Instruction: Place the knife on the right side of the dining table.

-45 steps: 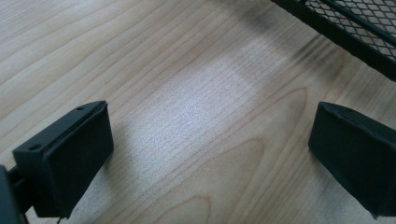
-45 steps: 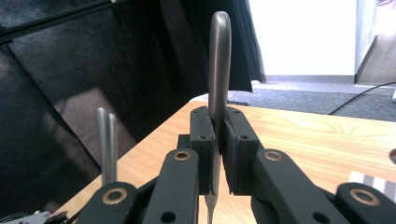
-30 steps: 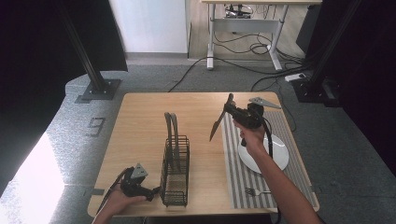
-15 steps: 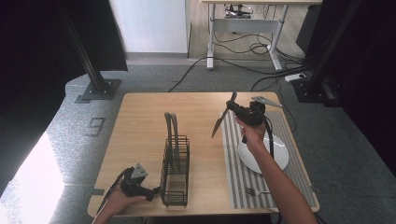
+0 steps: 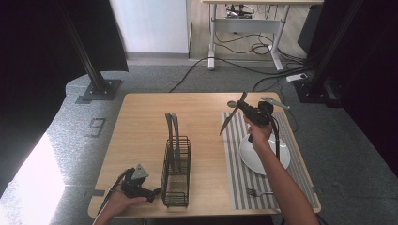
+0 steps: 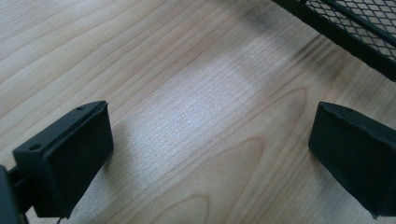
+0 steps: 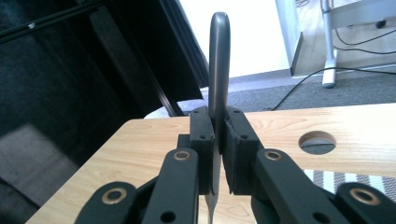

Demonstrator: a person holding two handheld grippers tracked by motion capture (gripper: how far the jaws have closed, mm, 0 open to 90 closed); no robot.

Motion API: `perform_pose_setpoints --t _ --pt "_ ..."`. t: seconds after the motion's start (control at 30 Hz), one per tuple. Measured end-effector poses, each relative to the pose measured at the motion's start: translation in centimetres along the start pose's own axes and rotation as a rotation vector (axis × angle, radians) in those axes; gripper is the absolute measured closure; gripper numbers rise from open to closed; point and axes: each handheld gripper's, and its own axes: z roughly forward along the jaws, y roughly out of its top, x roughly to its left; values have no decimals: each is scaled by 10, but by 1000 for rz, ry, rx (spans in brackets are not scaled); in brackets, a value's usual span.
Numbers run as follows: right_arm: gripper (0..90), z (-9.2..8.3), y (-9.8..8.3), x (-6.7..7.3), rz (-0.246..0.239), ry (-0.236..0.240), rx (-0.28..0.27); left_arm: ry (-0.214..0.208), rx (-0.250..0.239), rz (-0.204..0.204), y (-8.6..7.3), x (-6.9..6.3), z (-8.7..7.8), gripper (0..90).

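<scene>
Left gripper point(image 5: 152, 192) is resting open on the table point(image 5: 141, 122) beside the rack point(image 5: 176, 171). Right gripper point(image 5: 243, 107) is clamping a knife point(image 5: 231, 118) mid-length, blade angling down toward the rack beyond the plate point(image 5: 263, 157). Thin grip: knife could pivot or slip, missing the slot.

1. One sign can be read: a pale figure "9" point(image 5: 96, 126) marked on the grey floor point(image 5: 84, 140), well off to the left of the left gripper point(image 5: 155, 193) and farther from the person than it, just beyond the table's point(image 5: 141, 140) left edge.
2. Nothing else on the table or the tools bears readable lettering.
</scene>
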Motion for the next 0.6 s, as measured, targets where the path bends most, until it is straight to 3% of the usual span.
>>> perform_pose_setpoints --t 0.6 --pt "828 -1 0 -26 32 -77 -21 0 0 0 0 0 0 0"
